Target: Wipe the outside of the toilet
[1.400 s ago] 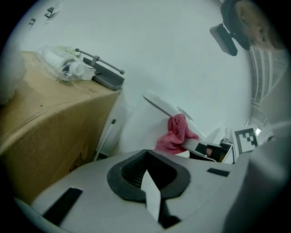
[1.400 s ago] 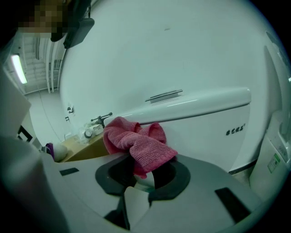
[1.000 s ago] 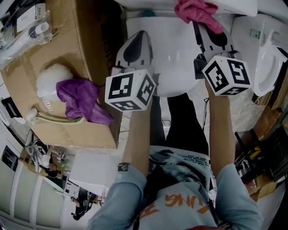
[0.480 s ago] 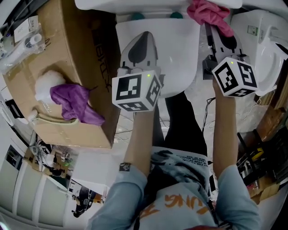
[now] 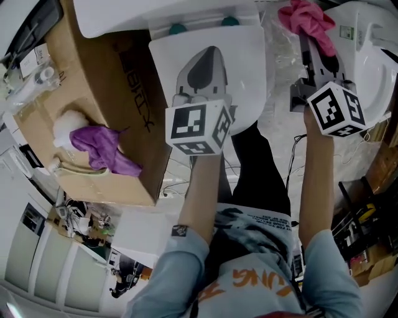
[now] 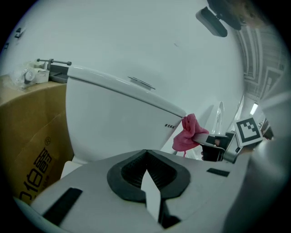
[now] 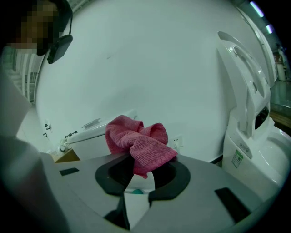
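Both forearms stretch forward. The right tool (image 5: 309,38) is clamped on a crumpled pink terry cloth (image 5: 305,17) beside the white ceramic toilet (image 5: 249,68). The left tool (image 5: 207,59), jaws together and empty, hovers over the lid.

**A makeshift workroom, not a home bathroom**

A white toilet (image 5: 252,59) stands on the floor against a bare white wall. A large cardboard box (image 5: 134,133) topped with loose supplies sits just beside it. A second toilet (image 5: 373,59) stands close on the other side, and cluttered shelves (image 5: 364,233) of gear crowd in nearby.
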A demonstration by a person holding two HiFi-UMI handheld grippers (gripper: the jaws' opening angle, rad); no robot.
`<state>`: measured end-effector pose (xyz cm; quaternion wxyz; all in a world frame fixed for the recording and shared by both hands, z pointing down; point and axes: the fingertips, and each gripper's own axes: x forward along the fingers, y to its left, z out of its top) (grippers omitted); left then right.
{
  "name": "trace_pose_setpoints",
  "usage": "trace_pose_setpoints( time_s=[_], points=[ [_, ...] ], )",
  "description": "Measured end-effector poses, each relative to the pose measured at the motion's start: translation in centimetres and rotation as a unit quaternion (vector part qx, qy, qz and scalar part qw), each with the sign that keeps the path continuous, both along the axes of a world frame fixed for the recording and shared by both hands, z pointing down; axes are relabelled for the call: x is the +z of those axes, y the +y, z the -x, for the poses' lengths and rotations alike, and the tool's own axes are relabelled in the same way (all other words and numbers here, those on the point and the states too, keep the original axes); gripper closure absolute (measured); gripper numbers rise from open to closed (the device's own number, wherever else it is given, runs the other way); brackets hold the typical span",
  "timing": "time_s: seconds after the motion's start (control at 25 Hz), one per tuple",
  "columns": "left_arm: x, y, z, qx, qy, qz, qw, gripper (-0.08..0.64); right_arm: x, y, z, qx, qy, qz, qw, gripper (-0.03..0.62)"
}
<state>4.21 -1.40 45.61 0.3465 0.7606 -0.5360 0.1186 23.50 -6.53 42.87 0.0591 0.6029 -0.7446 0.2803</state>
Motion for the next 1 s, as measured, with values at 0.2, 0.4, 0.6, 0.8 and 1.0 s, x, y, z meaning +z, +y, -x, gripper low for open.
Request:
trace_pose_setpoints(
  time_s=[0.2,0.4,0.6,0.8,1.0],
  points=[
    [-0.4,-0.4,-2.5,0.027,-0.008,-0.005,0.9996,0.535,0.9,1.7,-2.0,0.007,0.001,0.014,1.0,0.489],
    [-0.1,-0.1,-2.5,0.028,-0.013,-0.003,0.9995,0.534,2.7,3.6,-1.2,-0.008,0.006,0.039,0.999,0.488],
    [0.9,0.7,0.8,0.001,-0.018,0.008,0.9998,0.535,3.9,4.3,2.9,-0.045,0.005,0.055,0.997,0.489],
    [1.1,1.5,5.7,-0.032,-0.027,0.01,0.9991,0.535,4.0,5.0,9.1,-0.109,0.011,0.061,0.992,0.489],
    [1.0,2.3,11.5,-0.069,-0.029,0.009,0.9971,0.535,4.3,5.3,15.7,-0.161,0.016,0.067,0.985,0.488]
  ],
)
